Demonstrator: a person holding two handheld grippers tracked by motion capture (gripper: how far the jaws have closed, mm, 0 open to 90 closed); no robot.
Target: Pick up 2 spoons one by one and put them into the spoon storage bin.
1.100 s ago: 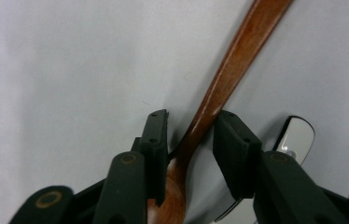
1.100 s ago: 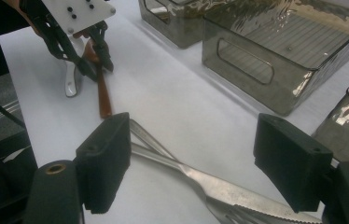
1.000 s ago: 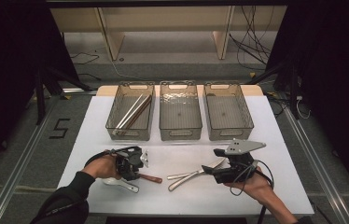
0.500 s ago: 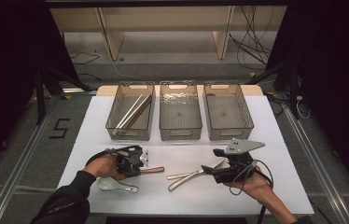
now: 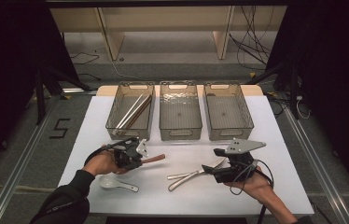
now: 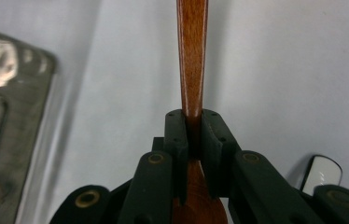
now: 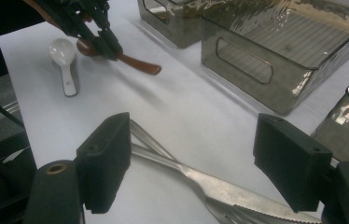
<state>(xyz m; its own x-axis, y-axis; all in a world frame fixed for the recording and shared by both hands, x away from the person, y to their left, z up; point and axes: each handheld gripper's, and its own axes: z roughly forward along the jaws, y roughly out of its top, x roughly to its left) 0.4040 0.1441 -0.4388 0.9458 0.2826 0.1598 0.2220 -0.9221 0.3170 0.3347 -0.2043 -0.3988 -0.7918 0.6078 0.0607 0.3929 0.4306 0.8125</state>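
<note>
A: High view. White table (image 5: 275,140) in dark room, 3 clear bins along far edge. Left bin (image 5: 130,112) w/ chopsticks inside; middle bin (image 5: 180,111), right bin (image 5: 227,111) beside.
B: Left gripper (image 5: 137,157) pinching wooden spoon (image 5: 154,159), just in front of left bin. White ceramic spoon (image 5: 114,183) on table near left hand. Right gripper (image 5: 212,170) at steel knife & fork (image 5: 186,177), mid-table.
A: Left gripper view. Jaws pressed onto wooden spoon handle (image 6: 192,60), handle pointing away over table.
B: Right gripper view. Jaws spread wide, knife (image 7: 219,186) lying between, fork crossed with knife, not gripped. Farther off: left gripper holding wooden spoon clear of table, shadow underneath.
</note>
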